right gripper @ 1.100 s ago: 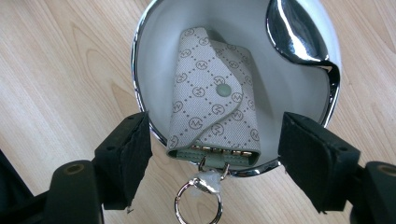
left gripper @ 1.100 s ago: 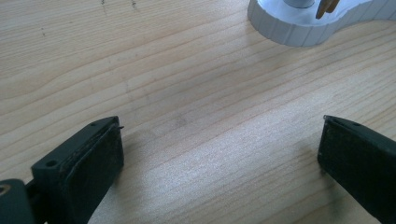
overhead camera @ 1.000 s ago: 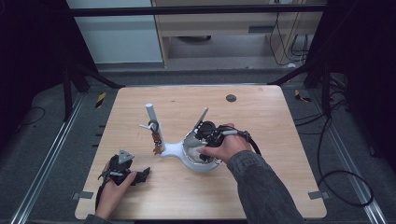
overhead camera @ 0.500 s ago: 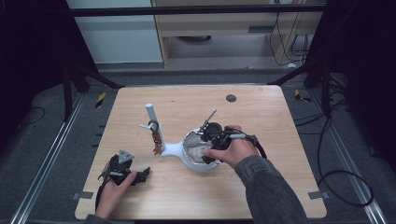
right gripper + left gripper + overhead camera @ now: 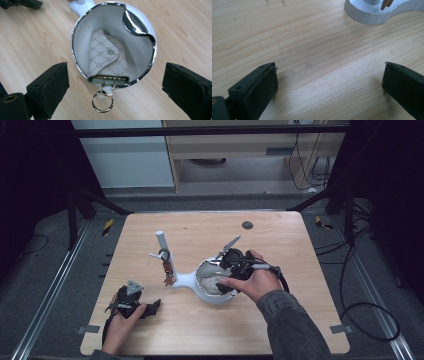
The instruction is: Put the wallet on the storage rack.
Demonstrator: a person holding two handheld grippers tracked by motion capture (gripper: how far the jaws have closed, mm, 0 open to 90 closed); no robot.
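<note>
High view: my right gripper [image 5: 231, 262] hangs over the white dish [image 5: 212, 295] at centre frame; the key case [image 5: 212, 284] shows as a pale patch inside it. A stand [image 5: 164, 251] with a peg and hanging keys rises from the dish's tail, left of centre. My left gripper [image 5: 134, 304] rests on the table [image 5: 300, 285] at lower left, well apart from the dish.

Left gripper view: jaws wide apart, nothing between them, bare wood beneath. The ribbed edge of the stand's base [image 5: 367, 18] sits at the upper right.

Right gripper view: jaws spread wide on either side of the dish [image 5: 77, 27], gripping nothing. The key case [image 5: 107, 60] lies flat in the bowl, flap snapped shut, its bottom edge against the chrome rim. Its ring [image 5: 102, 101] hangs over the rim onto the table, lower centre.

Assessment: the case is lodged in the dish and free of any grip. I judge placement done; what is left is pulling the right gripper clear, unless the ring should be tucked in.
</note>
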